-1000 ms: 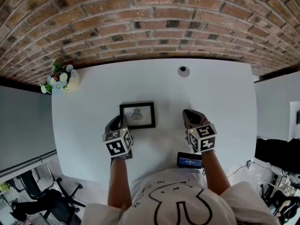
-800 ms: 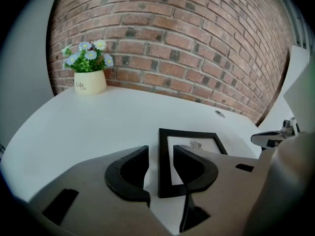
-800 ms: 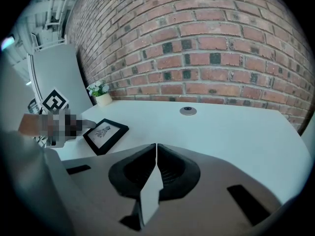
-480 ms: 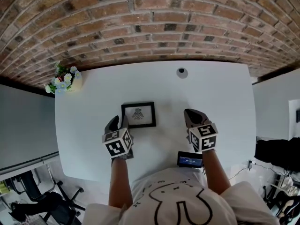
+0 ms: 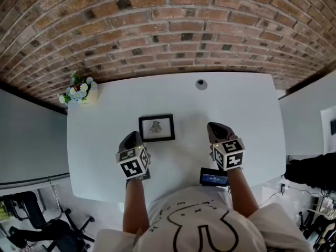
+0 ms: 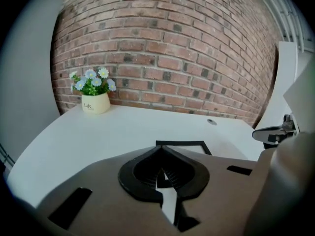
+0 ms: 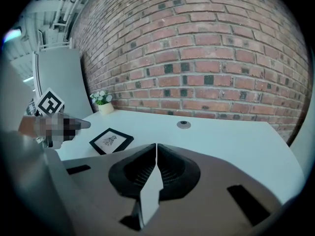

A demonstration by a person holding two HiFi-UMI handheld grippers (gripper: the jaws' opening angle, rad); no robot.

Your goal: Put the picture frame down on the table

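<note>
1. A cream flower pot (image 6: 96, 103) at the desk's (image 5: 236, 98) far left corner holds small blue and white flowers (image 6: 92, 81).
2. The picture frame (image 5: 156, 128) lies flat mid-desk, its long axis running left to right and its drawing's top toward the brick wall (image 5: 173, 30).
3. The left gripper (image 5: 134, 136), just beside the frame's near left corner, has its jaws together on nothing.
4. The right gripper (image 5: 213, 126), apart to the frame's right, is likewise closed and empty.

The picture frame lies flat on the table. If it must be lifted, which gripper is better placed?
Probably the left gripper: its tip is close beside the picture frame, at the near left corner. The right gripper is farther away across the table. Both have jaws closed and hold nothing.
</note>
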